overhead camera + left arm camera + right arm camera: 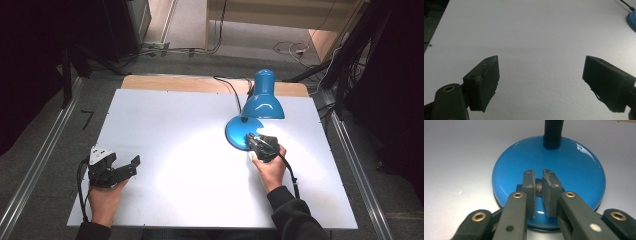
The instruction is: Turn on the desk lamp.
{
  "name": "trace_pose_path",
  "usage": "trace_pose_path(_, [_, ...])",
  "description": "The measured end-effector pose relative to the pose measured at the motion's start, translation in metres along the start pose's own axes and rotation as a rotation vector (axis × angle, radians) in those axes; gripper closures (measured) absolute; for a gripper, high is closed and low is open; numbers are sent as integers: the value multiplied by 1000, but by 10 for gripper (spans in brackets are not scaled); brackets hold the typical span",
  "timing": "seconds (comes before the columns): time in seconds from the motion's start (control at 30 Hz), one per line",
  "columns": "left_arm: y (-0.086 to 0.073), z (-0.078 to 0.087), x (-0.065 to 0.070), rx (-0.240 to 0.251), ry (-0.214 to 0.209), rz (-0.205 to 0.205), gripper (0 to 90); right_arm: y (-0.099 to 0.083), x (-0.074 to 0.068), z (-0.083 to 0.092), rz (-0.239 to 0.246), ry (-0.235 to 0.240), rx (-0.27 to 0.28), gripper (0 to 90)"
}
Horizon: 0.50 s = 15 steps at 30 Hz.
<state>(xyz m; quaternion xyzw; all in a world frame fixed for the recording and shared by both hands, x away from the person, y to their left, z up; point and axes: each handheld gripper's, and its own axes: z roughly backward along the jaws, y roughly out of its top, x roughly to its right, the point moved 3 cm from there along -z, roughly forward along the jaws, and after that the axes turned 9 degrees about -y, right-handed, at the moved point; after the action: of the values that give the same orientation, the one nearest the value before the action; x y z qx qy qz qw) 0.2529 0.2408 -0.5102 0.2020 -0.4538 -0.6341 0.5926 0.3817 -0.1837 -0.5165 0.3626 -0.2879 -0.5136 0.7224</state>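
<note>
From the high camera, you have a glossy blue desk lamp (pixel 255 107) standing on the white tabletop (pixel 175 130), right of centre and toward the far edge. Its bell-shaped shade (pixel 264 97) tilts down and throws a bright pool of light onto the board. Your right gripper (pixel 256 142) sits over the near edge of the lamp's round blue base (pixel 239 131), with your right hand (pixel 270 167) just behind it. A black cable (pixel 231 90) runs from the lamp toward the back edge of the table. Your left gripper (pixel 131 162) rests near the front left corner, well apart from the lamp, held by your left hand (pixel 106 197).

Along your left gripper's own view, its jaws stand wide apart over bare white tabletop (pixel 531 37) with nothing between them. A sliver of the blue base (pixel 632 21) shows at the far right edge.

Along your right gripper's own view, the two dark pads (pixel 531 187) hang over the near part of the blue base (pixel 579 167), with a narrow gap between them. A small black rocker switch (pixel 539 187) set in the base lies in that gap. Whether the pads touch it, you cannot tell. A ribbed black flexible neck (pixel 552 131) rises from the far side of the base.
</note>
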Motion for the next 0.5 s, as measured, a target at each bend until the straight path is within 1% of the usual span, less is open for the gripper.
trace_pose_path(0.03, [0,0,0,0,0,0,145,0,0,0,1,2,2,721])
trace_pose_path(0.07, [0,0,0,0,-1,0,146,0,0,0,-1,0,6,660])
trace_pose_path(0.17, [0,0,0,-1,-2,-1,146,2,0,0,-33,8,8,478])
trace_pose_path(0.23, [0,0,0,0,-2,0,147,2,1,0,-55,34,-2,393])
trace_pose_path(0.27, [0,0,0,0,-1,-1,147,3,2,0,-56,32,-4,342])
trace_pose_path(0.3, [0,0,0,1,-1,-1,147,3,2,0,-54,27,-5,314])
trace_pose_path(0.37, [0,0,0,0,-3,0,147,3,3,-1,-68,27,-11,253])
trace_pose_path(0.4, [0,0,0,-1,-3,0,147,3,4,-1,-78,21,-18,243])
trace_pose_path(0.47, [0,0,0,0,-2,-1,147,3,5,-1,-94,32,-22,218])
trace_pose_path(0.5, [0,0,0,1,-3,-1,147,3,5,-1,-92,29,-18,207])
